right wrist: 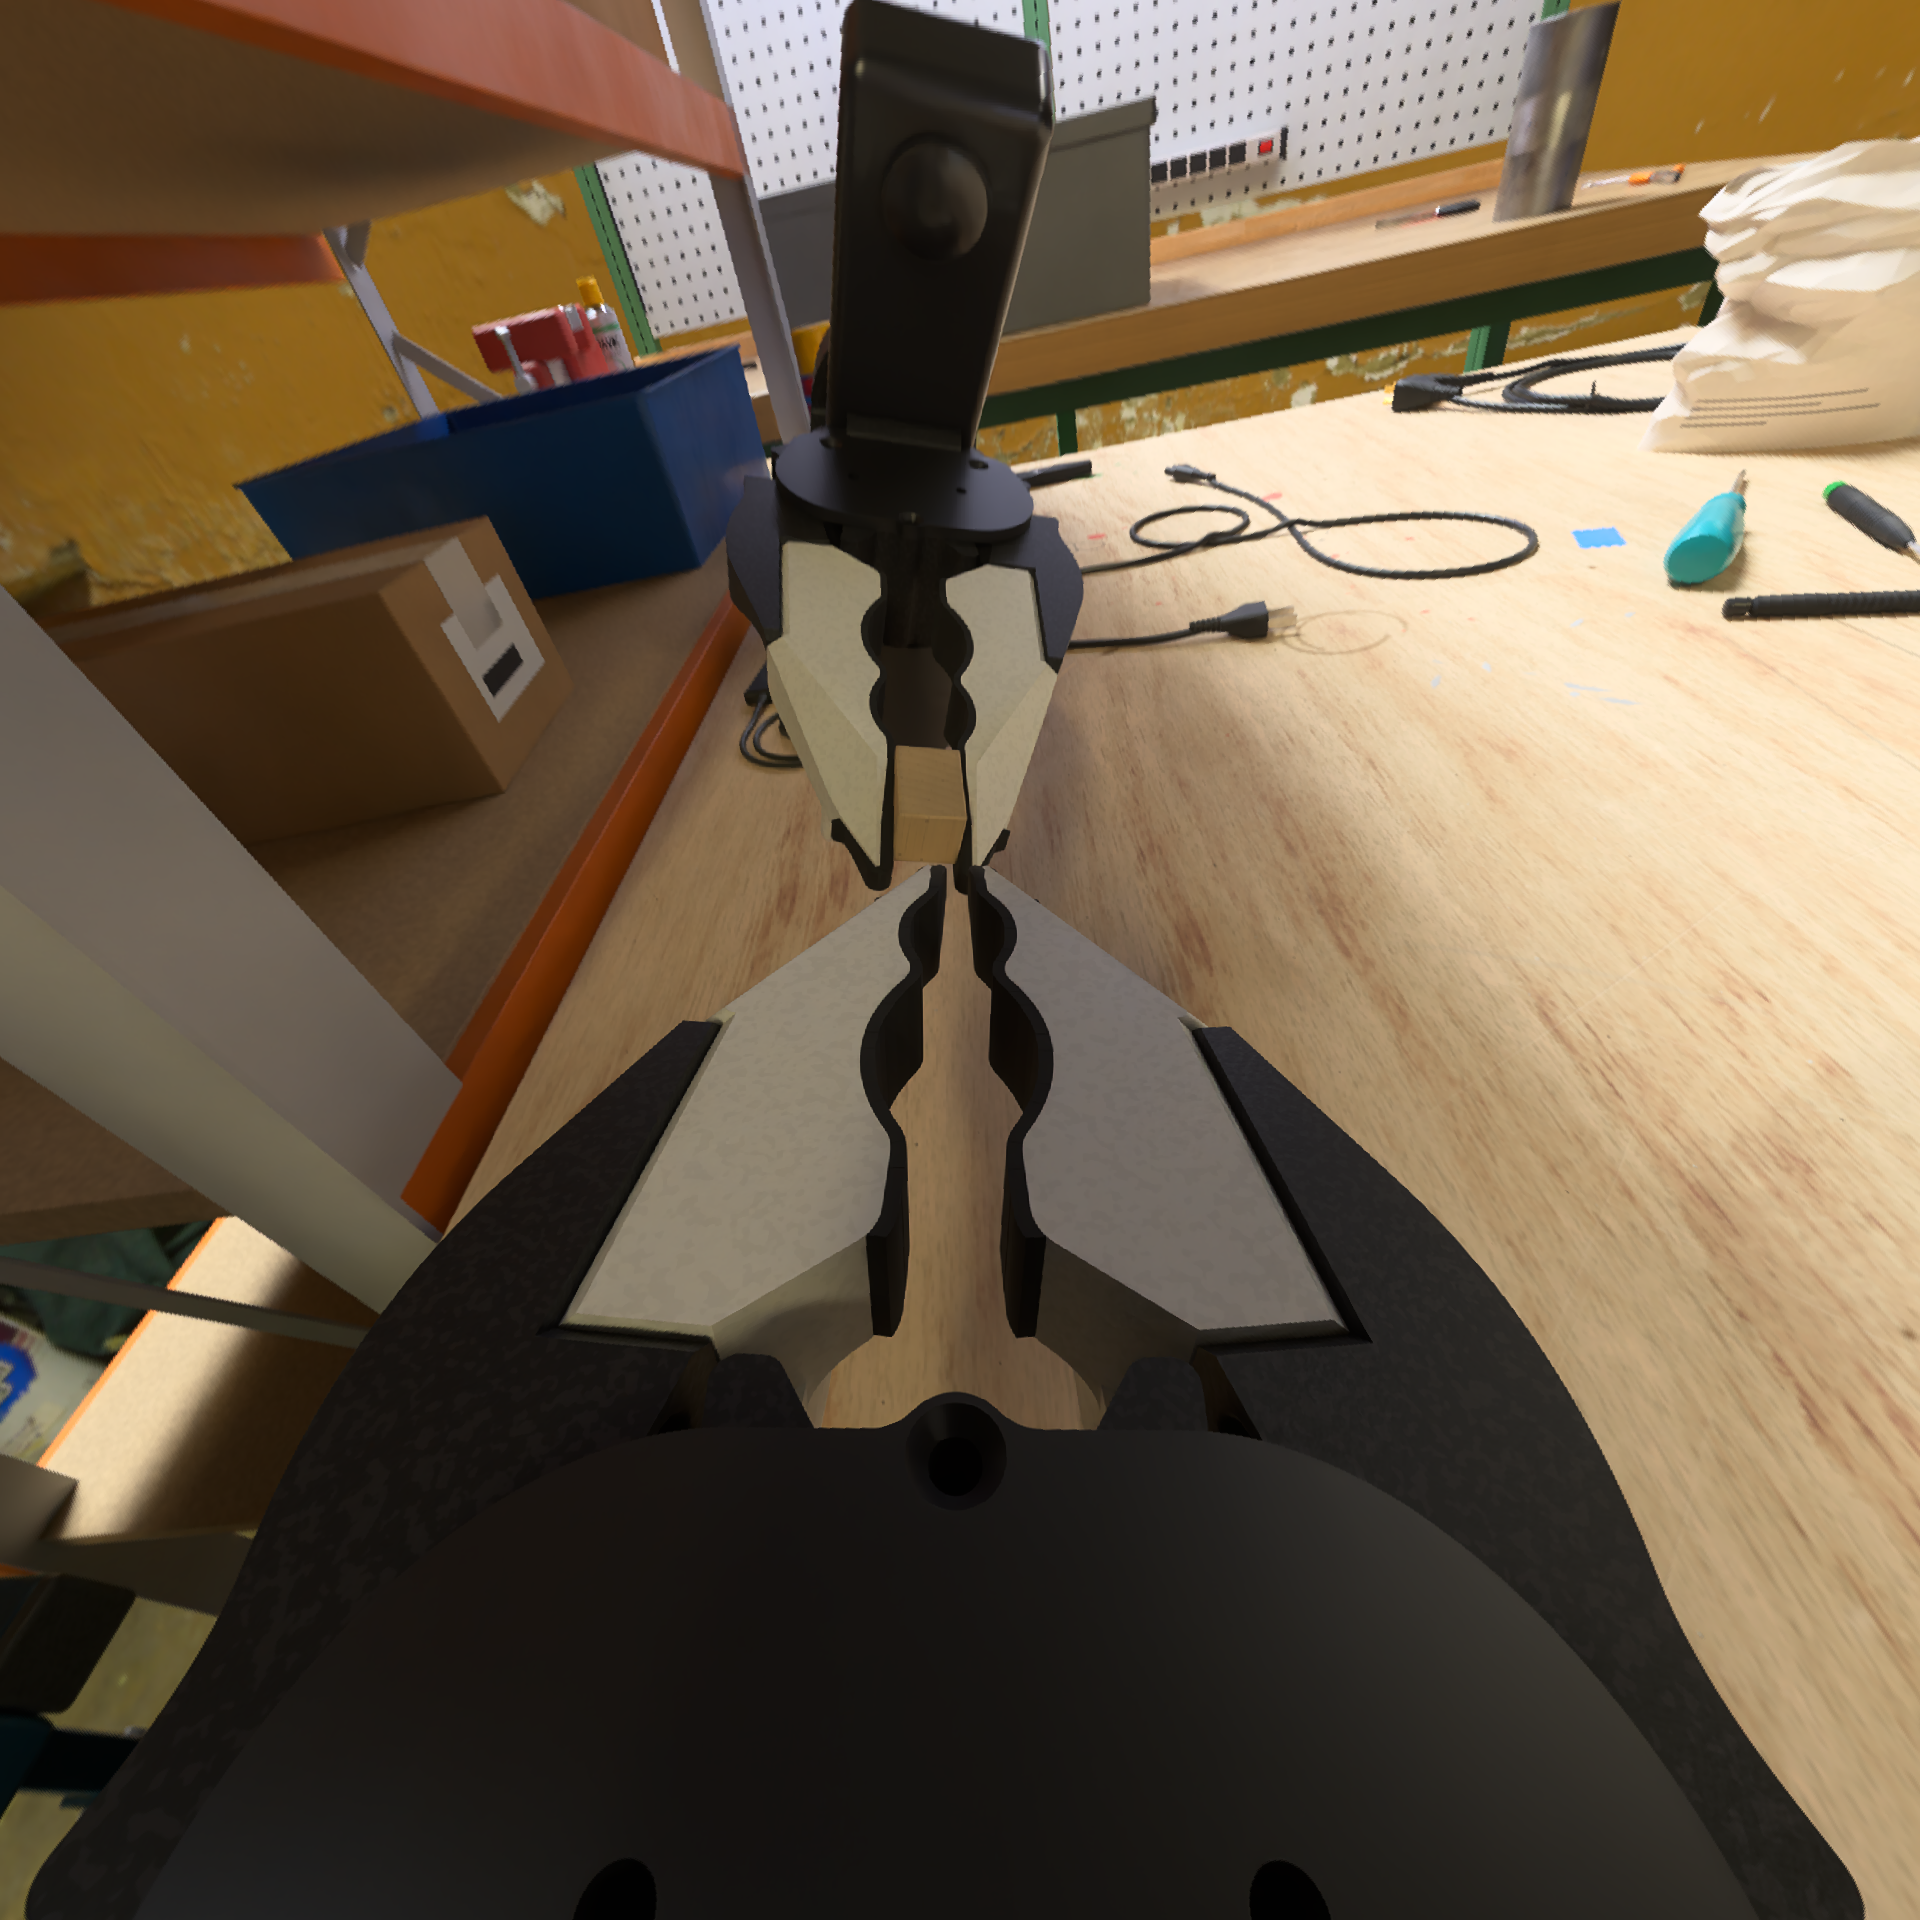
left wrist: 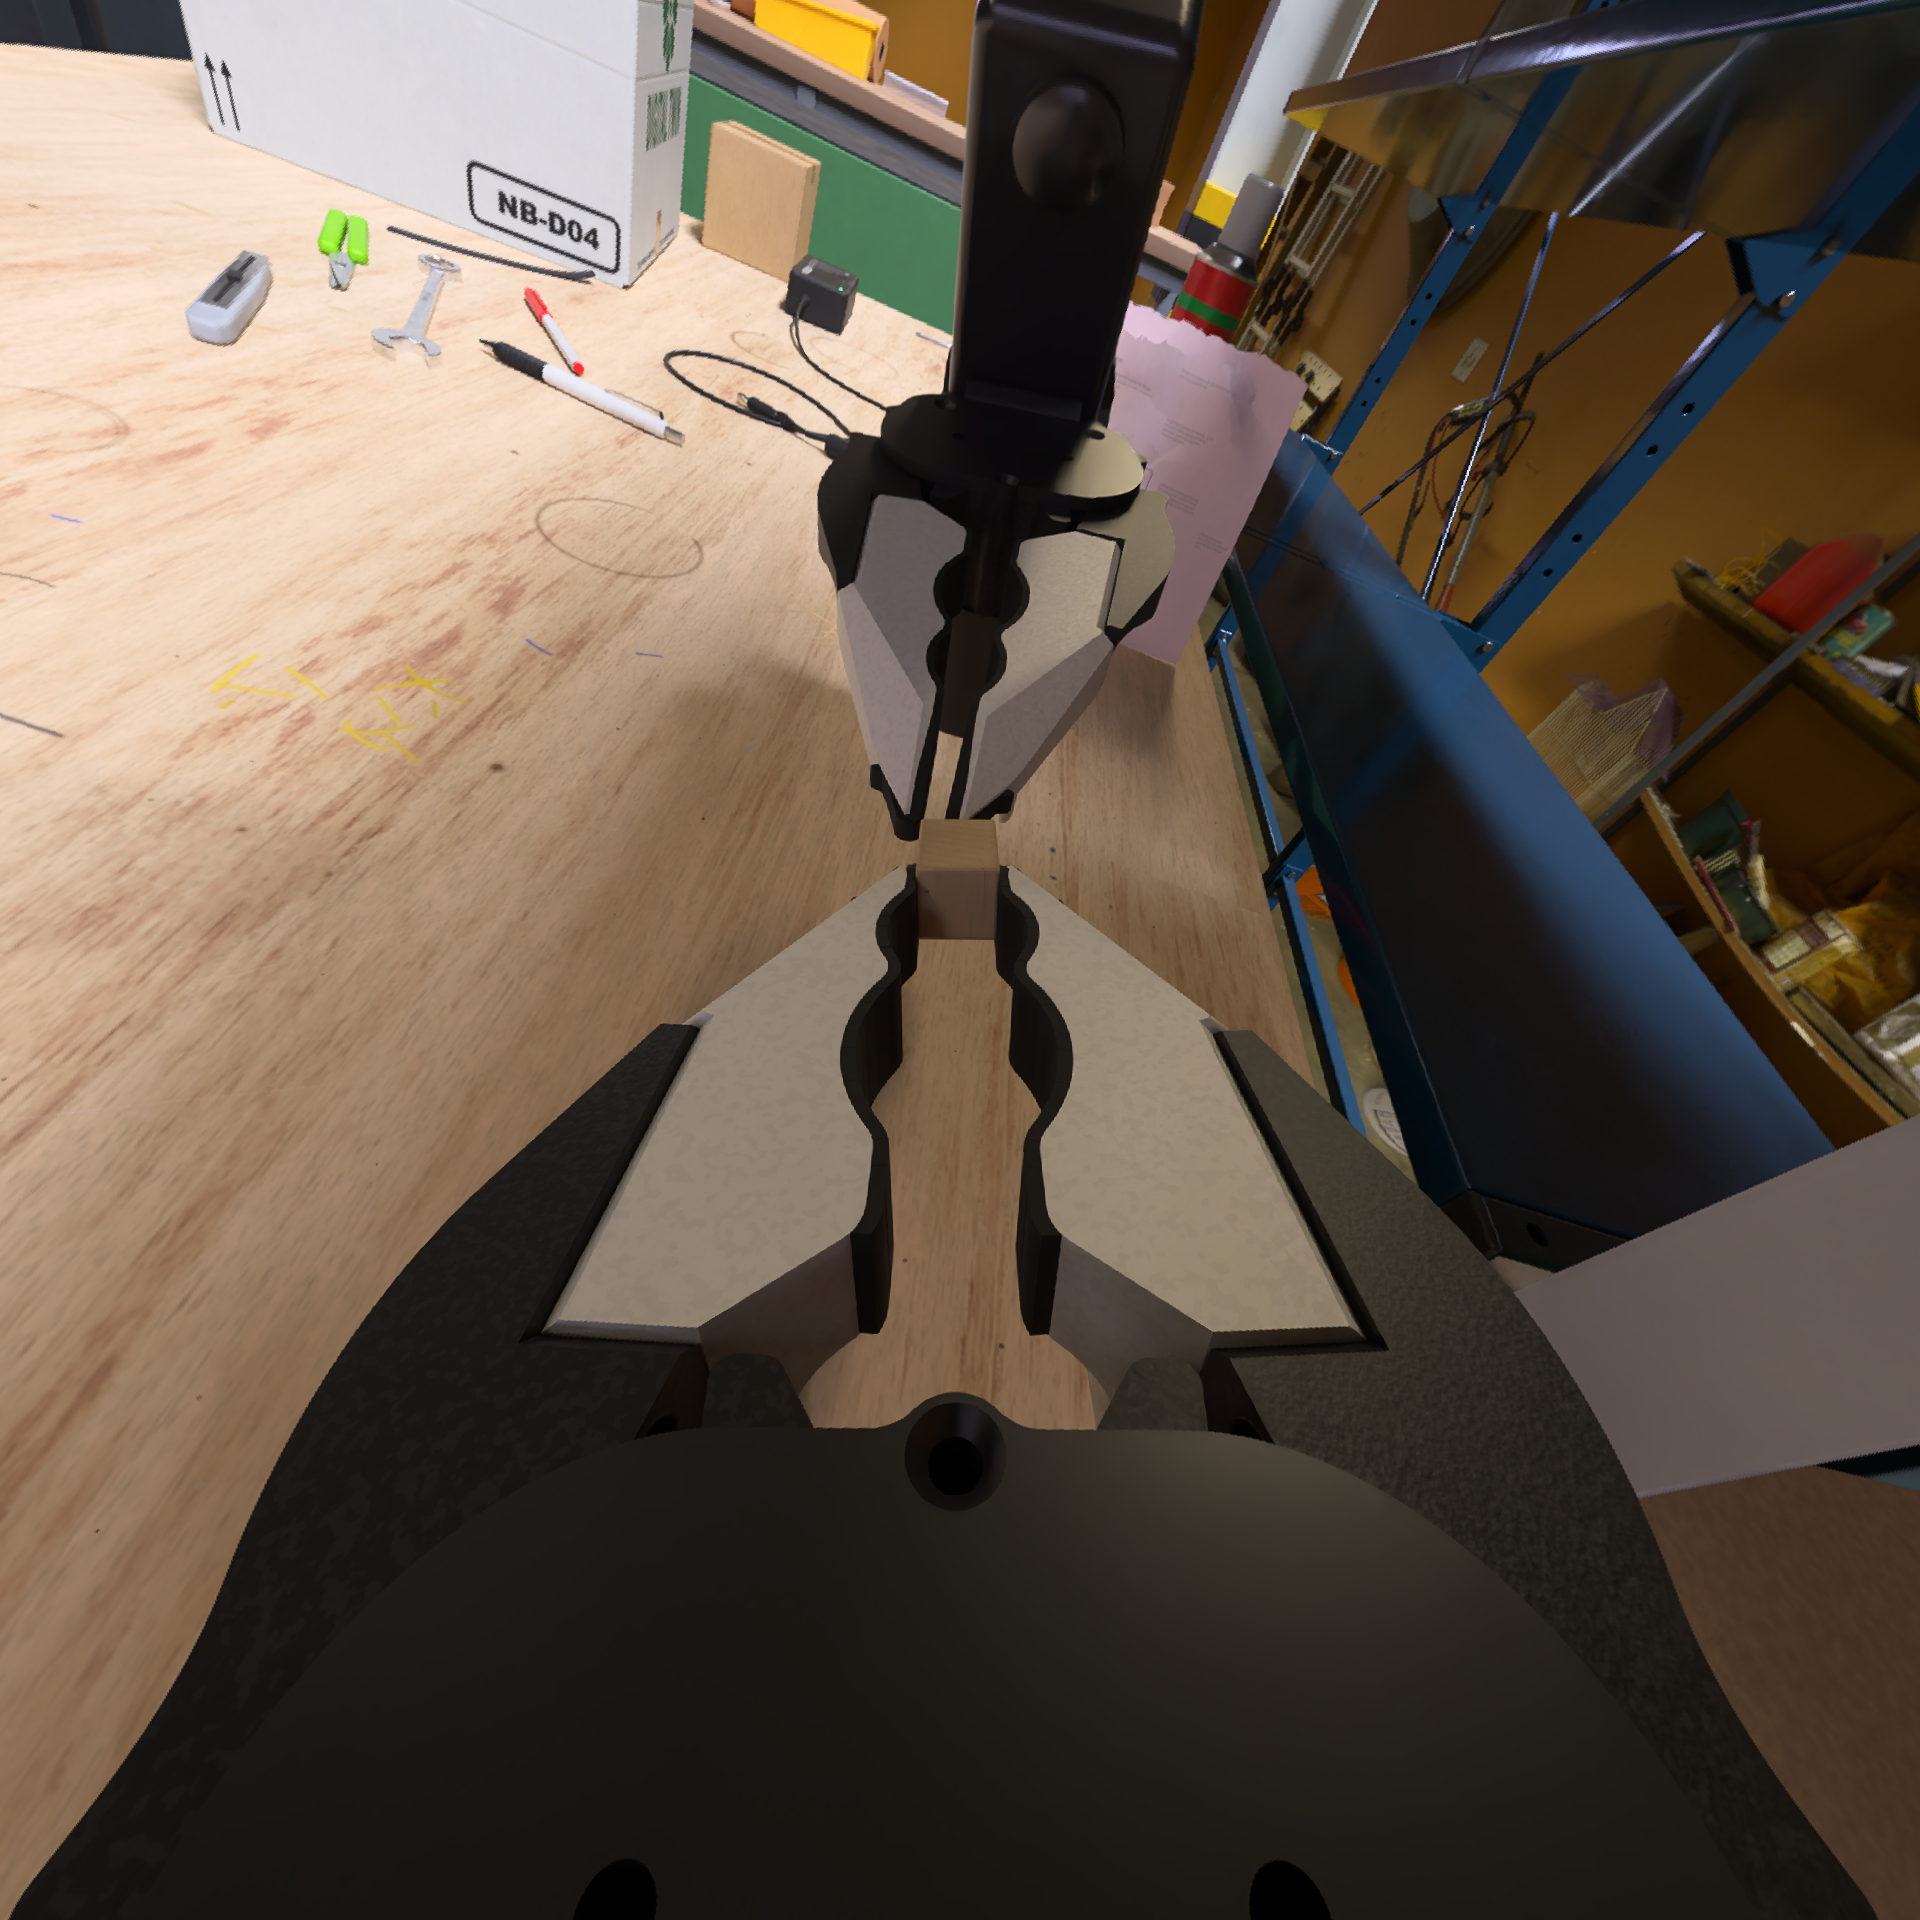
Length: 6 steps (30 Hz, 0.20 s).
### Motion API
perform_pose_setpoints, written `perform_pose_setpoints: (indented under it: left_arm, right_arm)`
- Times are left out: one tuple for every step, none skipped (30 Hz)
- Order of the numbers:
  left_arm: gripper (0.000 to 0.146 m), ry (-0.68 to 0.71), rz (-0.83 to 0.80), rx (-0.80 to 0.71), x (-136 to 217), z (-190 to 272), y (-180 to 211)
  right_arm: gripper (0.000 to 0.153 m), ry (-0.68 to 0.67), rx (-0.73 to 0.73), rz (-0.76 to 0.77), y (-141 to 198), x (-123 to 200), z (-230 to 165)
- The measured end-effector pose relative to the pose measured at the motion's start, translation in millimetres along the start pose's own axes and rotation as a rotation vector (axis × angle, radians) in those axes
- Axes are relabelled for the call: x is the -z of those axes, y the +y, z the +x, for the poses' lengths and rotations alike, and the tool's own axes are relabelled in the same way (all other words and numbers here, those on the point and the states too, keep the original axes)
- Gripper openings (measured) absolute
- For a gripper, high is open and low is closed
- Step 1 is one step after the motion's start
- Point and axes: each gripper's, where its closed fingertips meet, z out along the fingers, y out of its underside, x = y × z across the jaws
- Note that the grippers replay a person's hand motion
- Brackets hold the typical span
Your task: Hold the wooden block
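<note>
In the left wrist view, the left gripper (left wrist: 957, 896) clamps the wooden block (left wrist: 957, 878); a white box (left wrist: 436, 114) stands at 11 o'clock on the plywood table (left wrist: 312, 883).

In the right wrist view, the right gripper (right wrist: 957, 883) is almost closed, holding nothing; the block (right wrist: 928, 805) is just beyond its tips. A blue bin (right wrist: 520, 478) at 10 o'clock holds red items (right wrist: 540, 348).

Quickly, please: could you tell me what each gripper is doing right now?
Left gripper: shut on the wooden block, at its fingertips.
Right gripper: shut, fingertips nearly touching, holding nothing.
</note>
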Motion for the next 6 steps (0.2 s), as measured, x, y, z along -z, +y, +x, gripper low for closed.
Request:
perform_pose_setpoints:
  left_arm:
    - [0.013, 0.004, 0.007, 0.002, 0.5, 0.8, -1.2]
    - [0.013, 0.007, 0.018, 0.004, 0.9, 1.1, -2.4]
    - [0.013, 0.005, 0.018, 0.001, 0.9, 1.0, -2.0]
    - [0.013, 0.0, 0.01, -0.004, 0.7, 0.6, -0.9]
    - [0.013, -0.002, 0.005, -0.006, 0.5, 0.5, -0.2]
    - [0.013, -0.002, 0.004, -0.007, 0.3, 0.6, 0.1]
  right_arm:
    - [0.004, -0.002, -0.006, 0.016, -2.1, -0.1, -0.1]
    - [0.004, -0.002, -0.009, 0.024, -2.8, -0.3, -0.3]
    - [0.004, -0.002, -0.007, 0.014, -1.5, -0.5, -0.1]
    - [0.004, 0.0, -0.005, 0.005, -0.6, -0.6, 0.2]
    - [0.004, -0.006, -0.012, 0.006, -0.2, -0.7, -0.2]
    - [0.004, -0.006, -0.017, 0.008, -0.1, -0.8, 0.1]
